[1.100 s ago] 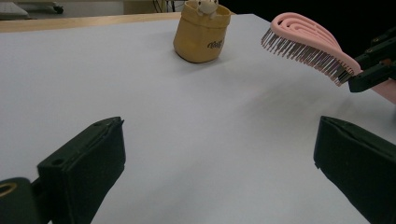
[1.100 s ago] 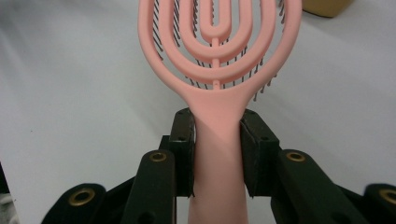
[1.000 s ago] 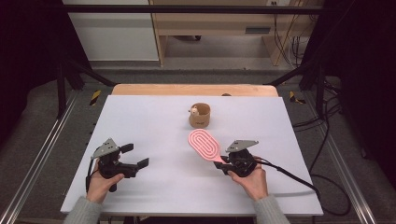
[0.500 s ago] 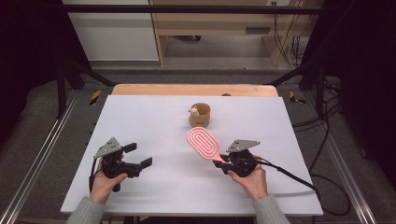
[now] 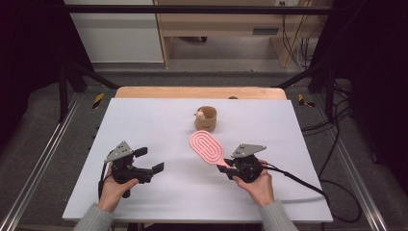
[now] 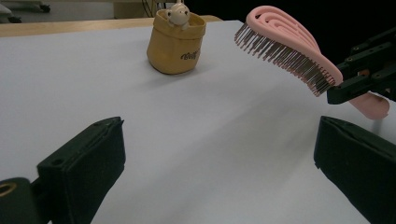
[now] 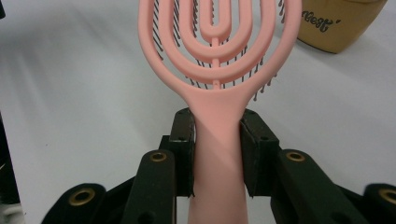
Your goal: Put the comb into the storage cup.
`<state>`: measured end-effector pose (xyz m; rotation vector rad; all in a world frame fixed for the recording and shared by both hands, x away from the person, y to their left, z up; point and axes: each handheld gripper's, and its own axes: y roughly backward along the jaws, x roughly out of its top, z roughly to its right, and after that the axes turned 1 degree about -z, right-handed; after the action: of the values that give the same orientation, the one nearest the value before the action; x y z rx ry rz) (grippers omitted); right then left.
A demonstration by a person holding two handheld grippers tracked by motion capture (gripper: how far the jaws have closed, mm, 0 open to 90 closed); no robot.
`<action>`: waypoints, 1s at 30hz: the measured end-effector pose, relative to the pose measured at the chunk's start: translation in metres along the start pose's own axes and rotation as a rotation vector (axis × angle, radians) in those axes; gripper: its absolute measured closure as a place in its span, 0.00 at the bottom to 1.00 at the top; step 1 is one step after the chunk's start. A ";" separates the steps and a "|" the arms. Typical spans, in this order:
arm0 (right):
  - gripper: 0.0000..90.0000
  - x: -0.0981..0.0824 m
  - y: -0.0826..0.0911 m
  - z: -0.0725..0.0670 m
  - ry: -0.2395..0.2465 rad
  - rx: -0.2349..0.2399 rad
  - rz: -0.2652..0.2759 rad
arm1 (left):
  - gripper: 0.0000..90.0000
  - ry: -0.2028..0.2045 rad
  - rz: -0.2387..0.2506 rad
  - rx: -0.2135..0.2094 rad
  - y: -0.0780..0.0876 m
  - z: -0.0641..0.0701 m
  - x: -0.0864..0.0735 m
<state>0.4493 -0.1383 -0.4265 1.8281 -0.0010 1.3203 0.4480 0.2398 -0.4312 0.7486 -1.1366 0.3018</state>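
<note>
We hold the pink hairbrush (image 5: 207,147) by its handle at centre frame, right gripper (image 5: 231,166) clamped on it, bristles down above the table (image 5: 144,120). Our left gripper (image 5: 150,161), jaws apart and empty, waits lower left. Next, probably carrying it toward the tan pot (image 5: 206,118).

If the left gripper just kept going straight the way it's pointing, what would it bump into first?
Probably nothing soon: the left gripper faces bare table between its open jaws. The yellow pot stands left of that line and the pink brush right, though depth is hard to judge.
</note>
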 end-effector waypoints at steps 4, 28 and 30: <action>0.77 0.000 0.000 0.000 0.004 0.002 0.009 | 0.02 0.001 -0.001 -0.003 -0.003 0.003 0.003; 0.77 0.003 0.000 -0.005 0.044 0.016 0.054 | 0.02 0.006 0.017 -0.051 -0.020 0.021 0.027; 0.77 0.003 0.000 -0.005 0.044 0.016 0.055 | 0.02 0.005 0.016 -0.053 -0.023 0.023 0.029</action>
<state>0.4470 -0.1334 -0.4236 1.8239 -0.0175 1.4022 0.4573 0.2033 -0.4095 0.6922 -1.1417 0.2860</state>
